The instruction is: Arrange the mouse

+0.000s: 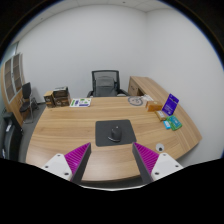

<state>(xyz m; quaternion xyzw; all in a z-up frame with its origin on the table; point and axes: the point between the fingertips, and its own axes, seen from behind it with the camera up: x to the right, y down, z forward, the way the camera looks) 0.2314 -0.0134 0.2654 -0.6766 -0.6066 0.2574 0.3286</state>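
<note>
A dark mouse (115,132) lies on a black mouse mat (115,132) in the middle of a curved wooden desk (60,135). It sits toward the mat's near half. My gripper (112,160) hangs above the desk's front edge, short of the mat. Its fingers, with magenta pads (76,157), stand wide apart with nothing between them. The mouse is just ahead of the fingers, roughly centred between them.
Behind the desk stands a black office chair (105,82). At the far left of the desk are boxes (57,97) and a small booklet (81,101). To the right lie a round object (135,101), a purple box (171,103) and a green packet (172,122). A shelf (14,75) lines the left wall.
</note>
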